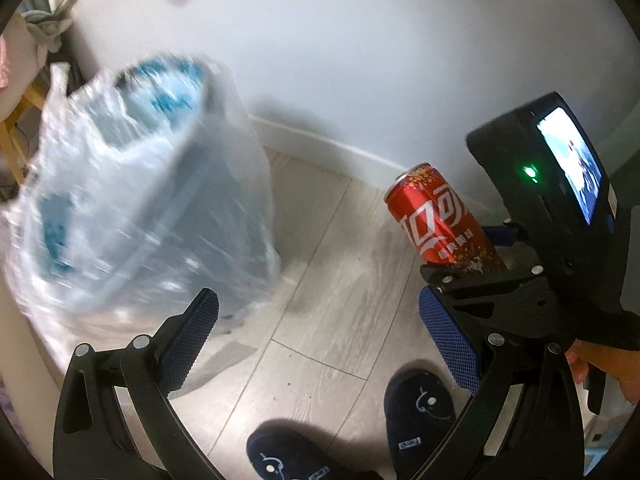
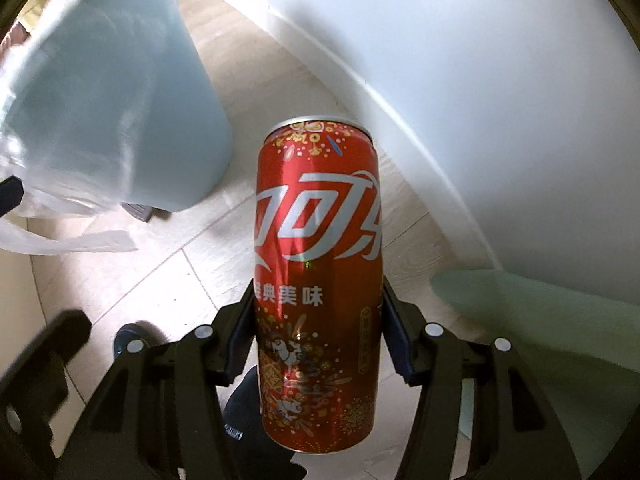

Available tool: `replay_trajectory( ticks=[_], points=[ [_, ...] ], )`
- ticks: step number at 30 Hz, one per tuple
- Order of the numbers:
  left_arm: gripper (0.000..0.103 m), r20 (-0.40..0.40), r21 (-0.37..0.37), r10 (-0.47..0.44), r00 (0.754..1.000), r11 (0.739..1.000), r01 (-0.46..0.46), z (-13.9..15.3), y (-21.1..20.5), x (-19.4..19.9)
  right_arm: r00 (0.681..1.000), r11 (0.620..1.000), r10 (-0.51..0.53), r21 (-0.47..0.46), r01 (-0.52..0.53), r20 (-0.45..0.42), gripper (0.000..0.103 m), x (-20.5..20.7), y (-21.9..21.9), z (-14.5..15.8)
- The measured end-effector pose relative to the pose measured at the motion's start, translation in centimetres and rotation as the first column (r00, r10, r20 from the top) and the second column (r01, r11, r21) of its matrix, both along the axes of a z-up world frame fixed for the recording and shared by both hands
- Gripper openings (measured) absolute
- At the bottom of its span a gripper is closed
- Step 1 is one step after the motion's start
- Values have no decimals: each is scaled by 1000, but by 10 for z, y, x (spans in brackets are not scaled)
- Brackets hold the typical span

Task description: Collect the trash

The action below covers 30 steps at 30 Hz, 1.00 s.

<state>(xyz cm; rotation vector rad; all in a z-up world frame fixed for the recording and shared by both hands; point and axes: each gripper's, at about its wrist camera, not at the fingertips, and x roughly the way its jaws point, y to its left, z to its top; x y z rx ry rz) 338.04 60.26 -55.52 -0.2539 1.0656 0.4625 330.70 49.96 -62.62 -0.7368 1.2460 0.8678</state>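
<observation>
A tall red soda can (image 2: 318,264) stands upright between the blue pads of my right gripper (image 2: 318,340), which is shut on its lower half. In the left wrist view the same can (image 1: 436,220) tilts left above the right gripper (image 1: 480,258), off the floor. A pale blue bin lined with a clear plastic bag (image 1: 140,200) stands on the floor to the left, blurred; in the right wrist view the bin (image 2: 100,100) is at upper left. My left gripper (image 1: 320,340) is open and holds nothing, with its left finger (image 1: 188,344) close to the bag.
Pale wood floor (image 1: 328,280) runs to a white wall and baseboard (image 1: 340,148). Two dark slippers (image 1: 420,404) on a person's feet are at the bottom. A wooden leg (image 1: 16,140) stands far left. A pale green surface (image 2: 540,320) lies at the right.
</observation>
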Motion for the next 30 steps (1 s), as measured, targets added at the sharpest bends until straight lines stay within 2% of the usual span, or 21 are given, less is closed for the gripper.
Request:
replay_trajectory(
  ticks=[9,14,18,25,30],
  points=[
    [97,26,61,34,999,997,-36,88,26,-4,999,998,34,49,-35,23,54,-8,23,85],
    [97,31,82,84,996,993,-86,130,49,-11,998,994,62,87,-63,21,54,-11,39,132],
    [97,37,94,127,991,987,-130,150,66,-20,992,986,124,109,-126,26,54,-21,60,155],
    [97,28,104,222,975,969,-224,166,94,-48,975,966,221,133,-222,28,54,-37,108,180],
    [97,15,101,293,956,951,-293,173,111,-70,964,954,264,143,-264,21,54,-47,142,182]
  ],
)
